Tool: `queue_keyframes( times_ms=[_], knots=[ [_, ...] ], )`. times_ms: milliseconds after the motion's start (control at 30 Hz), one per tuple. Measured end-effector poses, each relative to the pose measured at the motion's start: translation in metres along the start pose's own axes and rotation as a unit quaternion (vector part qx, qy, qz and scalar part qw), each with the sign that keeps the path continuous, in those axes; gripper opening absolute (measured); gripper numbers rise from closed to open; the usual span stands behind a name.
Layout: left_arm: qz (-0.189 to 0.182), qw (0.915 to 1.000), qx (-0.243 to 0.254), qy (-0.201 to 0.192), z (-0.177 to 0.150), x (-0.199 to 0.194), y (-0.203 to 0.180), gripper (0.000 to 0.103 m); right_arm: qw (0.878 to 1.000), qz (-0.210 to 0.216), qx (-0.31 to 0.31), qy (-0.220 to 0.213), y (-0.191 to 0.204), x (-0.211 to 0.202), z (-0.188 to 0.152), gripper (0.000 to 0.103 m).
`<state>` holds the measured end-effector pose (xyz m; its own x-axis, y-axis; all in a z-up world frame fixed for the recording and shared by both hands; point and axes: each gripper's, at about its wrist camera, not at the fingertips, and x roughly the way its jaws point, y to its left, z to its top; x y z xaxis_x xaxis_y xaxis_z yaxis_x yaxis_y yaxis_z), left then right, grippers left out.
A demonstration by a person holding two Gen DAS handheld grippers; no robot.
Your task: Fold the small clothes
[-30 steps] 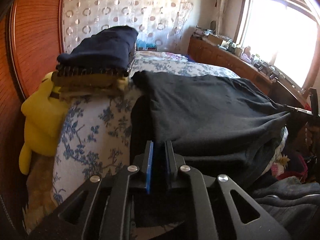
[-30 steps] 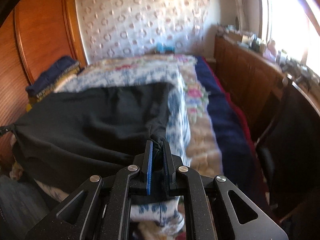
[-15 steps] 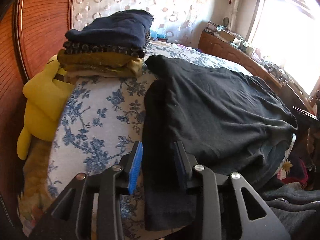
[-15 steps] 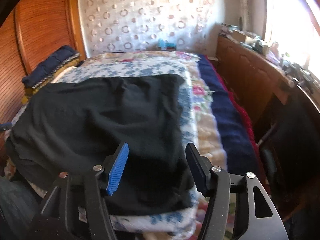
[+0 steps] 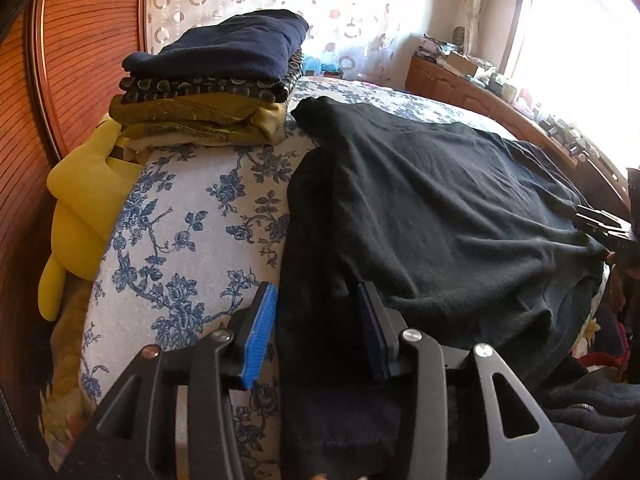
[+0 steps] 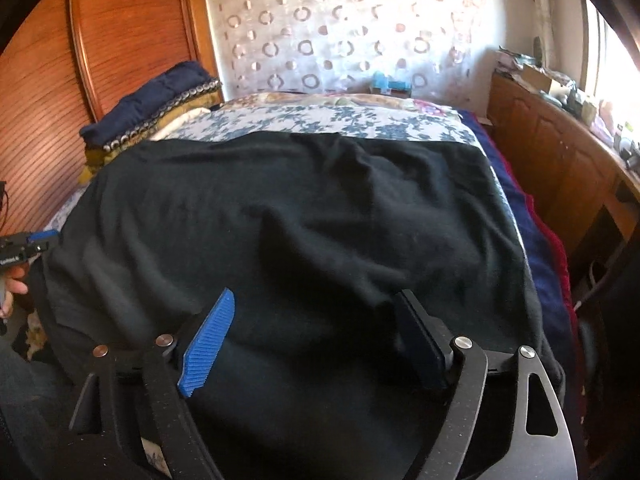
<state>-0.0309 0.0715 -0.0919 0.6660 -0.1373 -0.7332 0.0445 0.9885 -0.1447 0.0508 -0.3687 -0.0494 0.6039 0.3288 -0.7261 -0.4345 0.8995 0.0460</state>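
Note:
A black garment (image 5: 432, 208) lies spread flat on the blue-flowered bedspread (image 5: 188, 232); it also fills the right wrist view (image 6: 304, 232). My left gripper (image 5: 318, 300) is open, its jaws astride the garment's near left edge, holding nothing. My right gripper (image 6: 316, 308) is open wide just above the garment's near right part, holding nothing. The right gripper's tip shows at the right edge of the left wrist view (image 5: 604, 224). The left gripper shows at the left edge of the right wrist view (image 6: 24, 244).
A stack of folded clothes (image 5: 216, 80) sits at the bed's far left, navy on top. A yellow plush toy (image 5: 84, 200) hangs beside the wooden headboard (image 5: 80, 48). A cluttered wooden dresser (image 6: 560, 152) runs along the right under the bright window. Dark clothing (image 5: 592, 408) lies at the near right.
Both grippers were shut on the black garment's near edge and have opened and let it go. The garment has dropped flat on the bed. Both grippers have moved forward over it.

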Motion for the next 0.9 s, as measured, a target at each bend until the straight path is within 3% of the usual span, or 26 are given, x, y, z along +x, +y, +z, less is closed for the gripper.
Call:
queue_keyframes(
  times_ms=[433, 700, 900],
  knots=[
    [0.008, 0.9999, 0.004, -0.012, -0.001, 0.001, -0.003, 0.048, 0.998, -0.060, -0.027, -0.002, 0.015, 0.017, -0.013, 0.089],
    [0.006, 0.9999, 0.003, -0.012, -0.001, 0.001, -0.003, 0.048, 0.998, -0.062, -0.020, -0.010, 0.015, 0.018, -0.013, 0.090],
    [-0.023, 0.9997, -0.003, -0.005, -0.003, -0.001, -0.003, 0.048, 0.998, -0.062, -0.020, -0.010, 0.015, 0.018, -0.014, 0.090]
  ],
)
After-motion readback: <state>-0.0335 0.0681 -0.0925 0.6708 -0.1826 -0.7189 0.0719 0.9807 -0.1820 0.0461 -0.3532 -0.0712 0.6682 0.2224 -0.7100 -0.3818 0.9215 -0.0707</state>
